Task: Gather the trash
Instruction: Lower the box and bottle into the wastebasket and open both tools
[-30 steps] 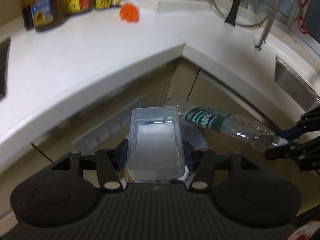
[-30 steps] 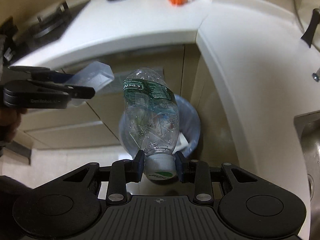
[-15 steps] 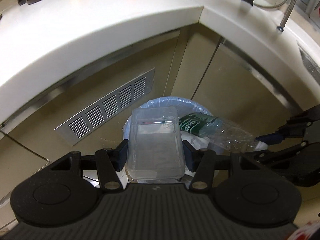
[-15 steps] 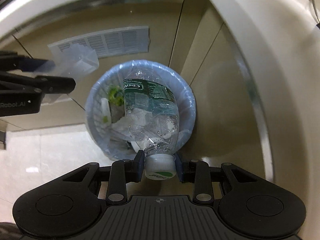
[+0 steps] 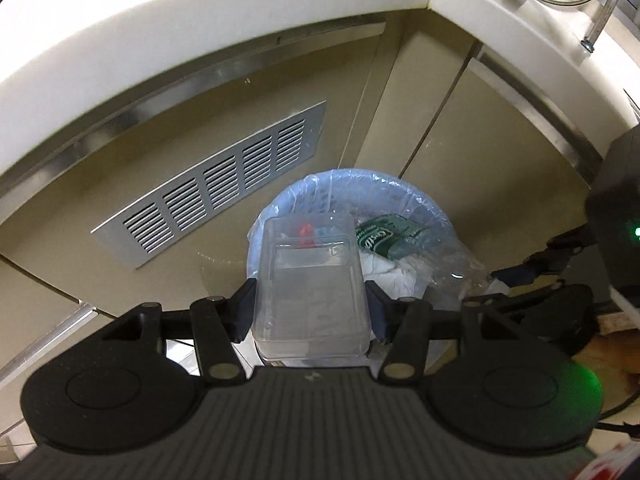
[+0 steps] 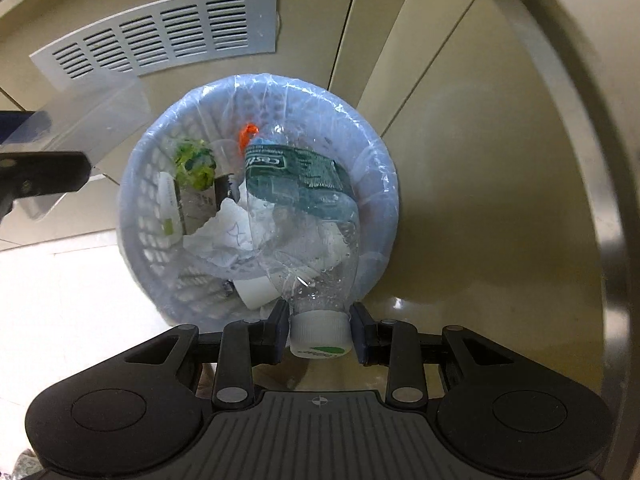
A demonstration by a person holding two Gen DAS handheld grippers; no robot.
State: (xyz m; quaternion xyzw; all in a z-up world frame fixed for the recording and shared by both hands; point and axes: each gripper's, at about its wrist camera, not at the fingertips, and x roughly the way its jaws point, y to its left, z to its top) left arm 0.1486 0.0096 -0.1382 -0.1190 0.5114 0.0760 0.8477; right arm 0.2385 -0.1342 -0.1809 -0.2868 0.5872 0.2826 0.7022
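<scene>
Right wrist view: the right gripper has its dark pads clamped on the ribbed white cap of a clear plastic bottle, which hangs base-down into a round wastebasket. The bottle is thin, crinkled and beaded with droplets inside, and a dark green label wraps its body; the white lettering on it is too distorted to read. The basket is pale blue plastic lattice, lined with a glossy translucent bag pulled over its rim. Inside it lie crumpled white paper, a scrap of green-and-yellow wrapper and something small and orange.

From the left wrist, the left gripper squeezes a clear rectangular plastic container by its long sides, held just above the near edge of the basket. The container is smooth, rigid and round-cornered. Behind the basket stand beige cabinet doors with a grey slatted vent grille, under a curved white countertop.
</scene>
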